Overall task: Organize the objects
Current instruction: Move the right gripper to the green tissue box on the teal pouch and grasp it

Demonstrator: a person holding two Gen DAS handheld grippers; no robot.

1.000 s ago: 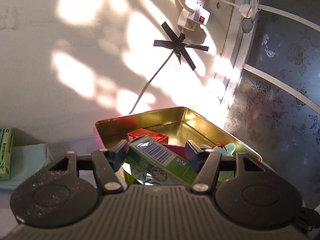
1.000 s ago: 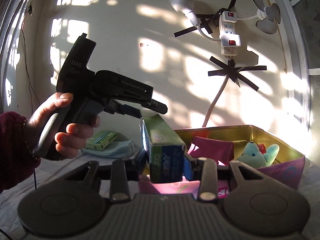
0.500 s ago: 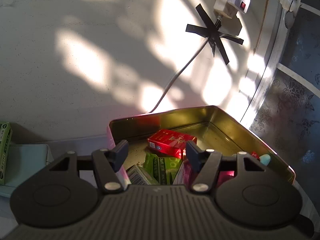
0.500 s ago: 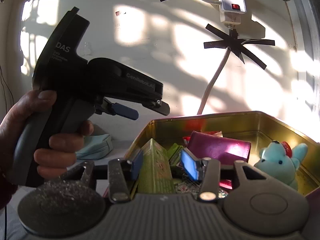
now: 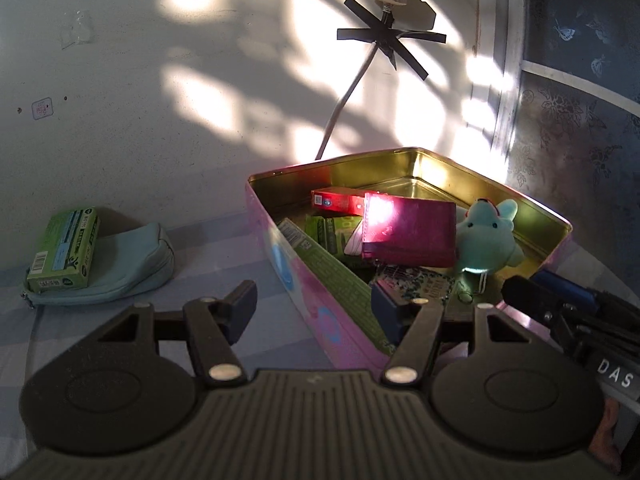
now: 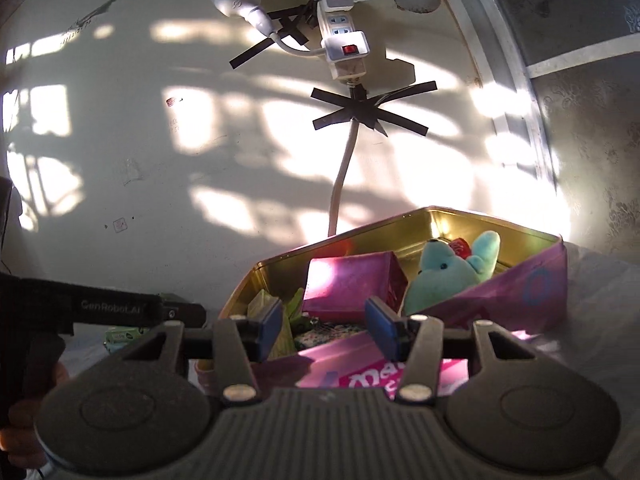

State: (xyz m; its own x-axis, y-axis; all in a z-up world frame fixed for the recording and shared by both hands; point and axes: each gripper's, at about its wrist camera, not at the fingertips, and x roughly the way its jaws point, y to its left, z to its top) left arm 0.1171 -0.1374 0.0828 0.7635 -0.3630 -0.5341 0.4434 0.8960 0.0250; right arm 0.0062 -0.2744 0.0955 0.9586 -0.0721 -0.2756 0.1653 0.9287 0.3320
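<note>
A pink tin box [image 5: 316,304] with a gold inside stands by the wall; it also shows in the right wrist view [image 6: 532,292]. In it lie a red box [image 5: 336,202], green boxes [image 5: 332,232], a magenta wallet [image 5: 412,232] and a teal plush toy [image 5: 488,236]. My left gripper [image 5: 314,310] is open and empty, straddling the tin's near left wall. My right gripper [image 6: 322,332] is open and empty just above the tin's near rim. A green box [image 5: 64,250] rests on a light blue pouch [image 5: 120,268] at the left.
The tin stands on a pale striped cloth [image 5: 224,268]. A white cable [image 5: 344,108] taped to the wall runs down behind the tin from a power strip [image 6: 340,32]. A patterned dark panel [image 5: 580,120] is at the right.
Both grippers let their green boxes go into the tin and drew back. The left gripper moved left and away, so the pouch and the whole tin now show.
</note>
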